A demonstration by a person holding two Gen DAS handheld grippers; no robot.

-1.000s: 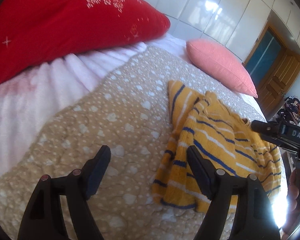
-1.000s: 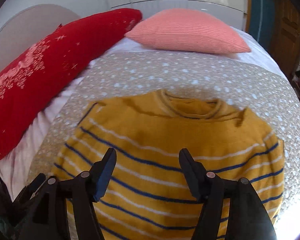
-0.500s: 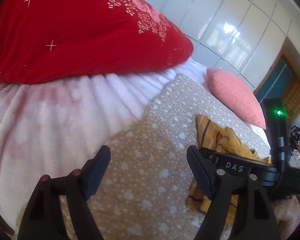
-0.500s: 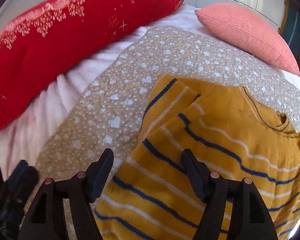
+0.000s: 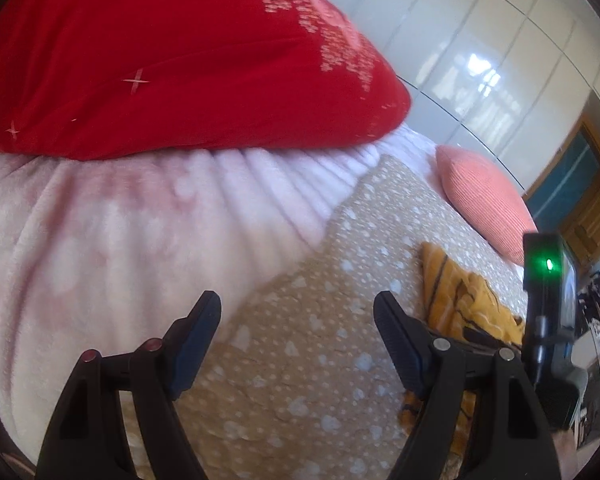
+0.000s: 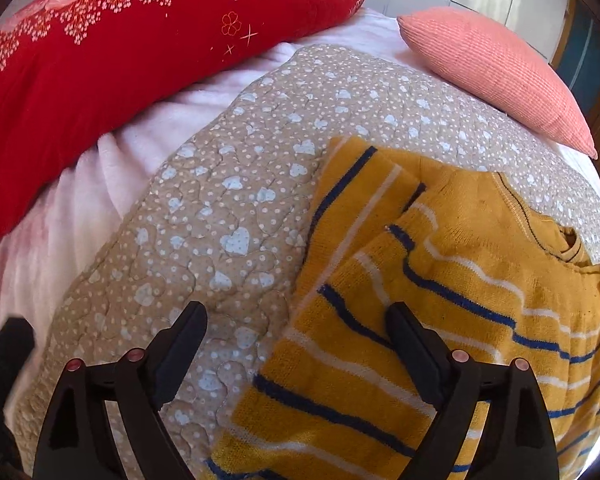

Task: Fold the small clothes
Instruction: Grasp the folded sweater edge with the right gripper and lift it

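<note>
Bed (image 6: 112, 160) with heart-print quilt (image 6: 228, 216), striped sweater (image 6: 440, 280) (folded sleeve), two pillows (image 6: 492, 68).

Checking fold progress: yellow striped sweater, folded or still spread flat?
Partly folded. In the right wrist view the sweater has its sleeve turned in under the body; collar and striped front lie spread on the quilt.

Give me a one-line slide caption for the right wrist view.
Right gripper, jaws opening, over the edge of a partly folded yellow striped sweater on a heart-print quilt.

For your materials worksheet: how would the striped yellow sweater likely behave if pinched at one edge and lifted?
The sweater is probably floppy: its sleeve already lies folded over. The knit looks thick, so it likely grips rather than slips. It would probably drag across the quilt.
</note>
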